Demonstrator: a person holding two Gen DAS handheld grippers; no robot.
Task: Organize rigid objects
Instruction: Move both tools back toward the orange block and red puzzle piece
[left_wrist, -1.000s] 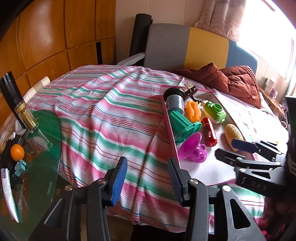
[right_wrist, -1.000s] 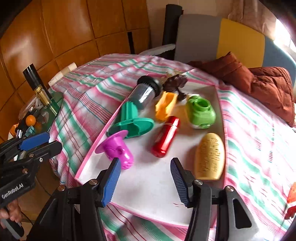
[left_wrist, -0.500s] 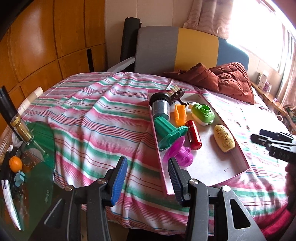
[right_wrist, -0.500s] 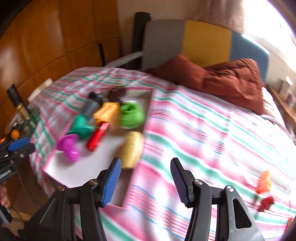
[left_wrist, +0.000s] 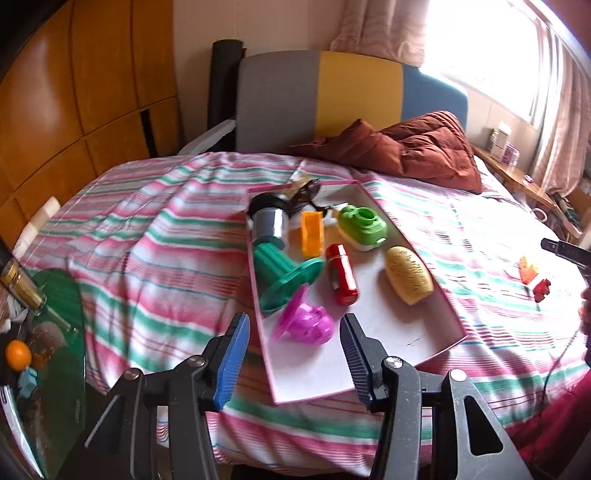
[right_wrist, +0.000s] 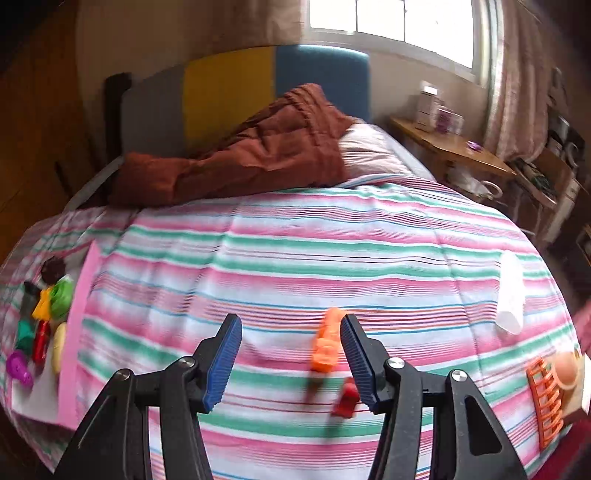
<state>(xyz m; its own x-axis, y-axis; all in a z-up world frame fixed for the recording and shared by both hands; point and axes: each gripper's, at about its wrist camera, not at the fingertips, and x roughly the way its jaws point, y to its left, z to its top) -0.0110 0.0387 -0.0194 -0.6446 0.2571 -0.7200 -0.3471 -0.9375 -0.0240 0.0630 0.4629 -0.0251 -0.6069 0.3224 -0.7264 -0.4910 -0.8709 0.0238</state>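
Orange toy (right_wrist: 327, 343) lies loose on the striped bedspread (right_wrist: 295, 258), a small red piece (right_wrist: 345, 400) just beside it, both well apart from the pink tray (left_wrist: 369, 369) already loaded with toys. Right gripper (right_wrist: 291, 354) hovers over the orange one, fingers spread and empty — looks like a pick lining up; it needs to drop and straddle it. Left gripper (left_wrist: 293, 358) waits open at the tray's near end

Bedroom, likely home: bed (right_wrist: 314, 258), headboard (right_wrist: 229, 96), curtains (right_wrist: 517, 74).
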